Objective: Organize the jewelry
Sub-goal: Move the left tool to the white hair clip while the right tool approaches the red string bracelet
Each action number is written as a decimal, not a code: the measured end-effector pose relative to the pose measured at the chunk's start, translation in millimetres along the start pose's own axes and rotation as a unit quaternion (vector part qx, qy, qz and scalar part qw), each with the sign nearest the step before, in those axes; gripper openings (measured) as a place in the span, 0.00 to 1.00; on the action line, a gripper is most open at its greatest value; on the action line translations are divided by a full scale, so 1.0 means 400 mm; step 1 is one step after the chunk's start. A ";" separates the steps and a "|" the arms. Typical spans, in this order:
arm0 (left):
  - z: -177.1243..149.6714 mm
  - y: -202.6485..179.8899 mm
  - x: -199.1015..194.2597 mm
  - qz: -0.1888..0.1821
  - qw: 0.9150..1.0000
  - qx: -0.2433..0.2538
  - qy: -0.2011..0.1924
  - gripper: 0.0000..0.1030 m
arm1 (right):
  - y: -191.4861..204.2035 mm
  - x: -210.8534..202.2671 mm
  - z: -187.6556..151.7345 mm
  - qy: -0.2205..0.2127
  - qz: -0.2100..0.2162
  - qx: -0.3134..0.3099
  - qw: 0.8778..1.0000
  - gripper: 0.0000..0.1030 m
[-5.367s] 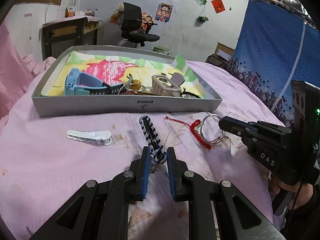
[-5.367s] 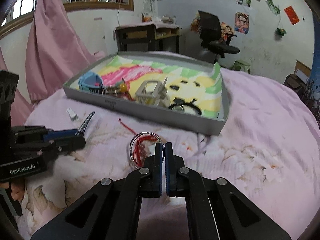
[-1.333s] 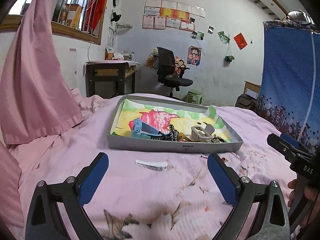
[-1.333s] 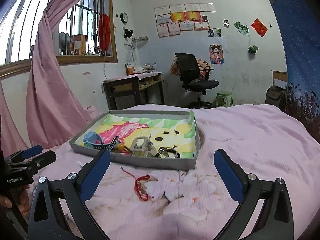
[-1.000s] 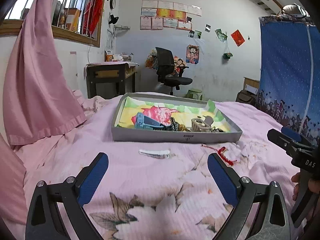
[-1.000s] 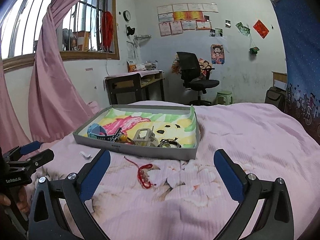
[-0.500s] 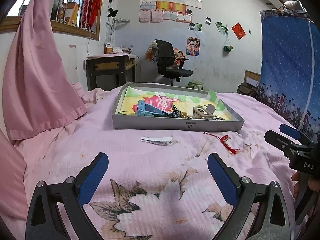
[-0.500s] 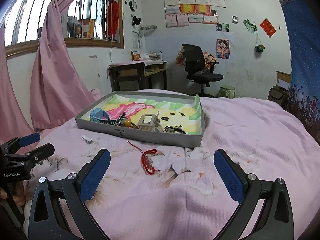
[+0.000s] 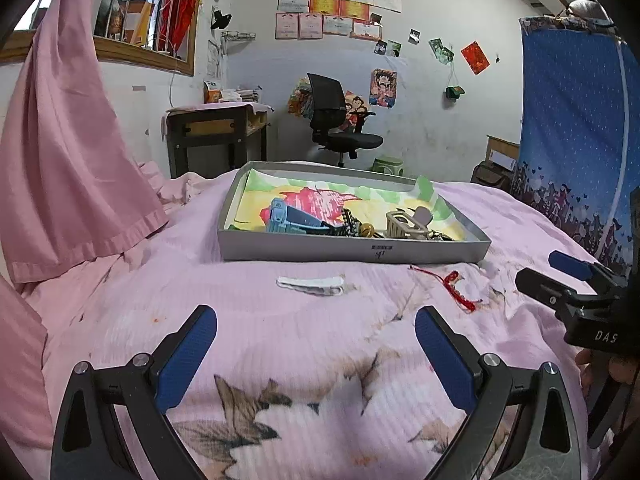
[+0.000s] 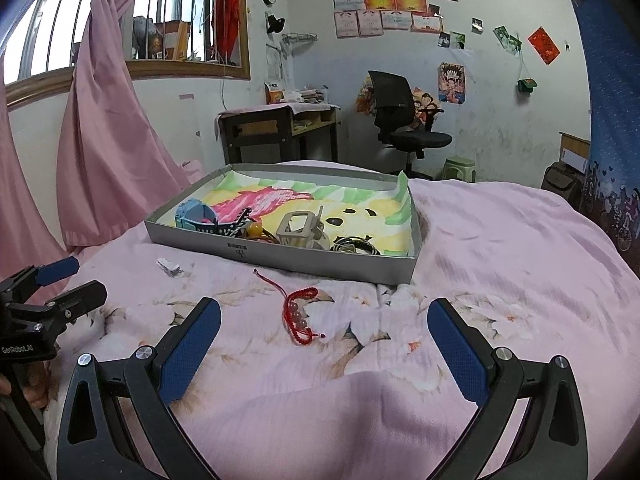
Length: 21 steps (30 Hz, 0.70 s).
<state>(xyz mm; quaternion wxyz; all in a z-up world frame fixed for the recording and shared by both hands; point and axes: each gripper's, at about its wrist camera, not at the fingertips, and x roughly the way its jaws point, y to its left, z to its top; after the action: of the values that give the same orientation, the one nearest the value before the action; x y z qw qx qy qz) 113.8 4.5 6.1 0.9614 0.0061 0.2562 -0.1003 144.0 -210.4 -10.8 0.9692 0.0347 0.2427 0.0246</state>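
A grey tray (image 9: 352, 250) (image 10: 320, 266) with a colourful liner sits on the pink bedspread; in it lie a blue watch (image 9: 288, 214) (image 10: 196, 214), a striped band, a beige clip (image 10: 298, 226) and metal rings (image 10: 354, 246). In front of the tray, a white hair clip (image 9: 312, 285) (image 10: 170, 267) and a red cord bracelet (image 9: 458, 290) (image 10: 298, 316) rest on the bedspread. My left gripper (image 9: 316, 344) hangs wide open, short of the hair clip. My right gripper (image 10: 324, 340) is wide open just before the red bracelet. Neither holds anything.
A pink curtain (image 9: 72, 152) drapes onto the bed at the left. A desk (image 10: 276, 128) and a black office chair (image 10: 404, 116) stand beyond the bed. A blue patterned hanging (image 9: 580, 128) lines the right side. A hand (image 9: 612, 368) grips the right tool.
Since 5.4 s ago both grippers have let go and opened wide; the striped band and the metal ring now lie in the tray. Over the last second both views have dropped closer to the bedspread.
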 end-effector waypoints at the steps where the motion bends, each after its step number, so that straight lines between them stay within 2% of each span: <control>1: 0.006 0.002 0.004 -0.001 1.000 -0.001 -0.001 0.97 | 0.000 0.004 0.001 0.000 0.001 0.000 1.000 0.99; 6: 0.036 0.008 0.033 -0.005 1.000 -0.001 0.002 0.97 | 0.001 0.031 0.013 0.008 0.008 0.000 1.000 0.99; 12: 0.068 0.028 0.057 -0.012 1.000 -0.020 -0.012 0.97 | 0.003 0.063 0.032 0.006 0.013 0.002 1.000 0.99; 21: 0.092 0.043 0.109 -0.024 0.999 -0.037 -0.002 0.97 | 0.001 0.107 0.049 0.008 0.022 0.010 1.000 0.99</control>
<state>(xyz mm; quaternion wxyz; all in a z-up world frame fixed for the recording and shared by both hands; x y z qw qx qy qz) 172.3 10.5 15.9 0.9589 -0.0361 0.2575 -0.1139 191.0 -208.3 -13.8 0.9660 0.0490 0.2500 0.0437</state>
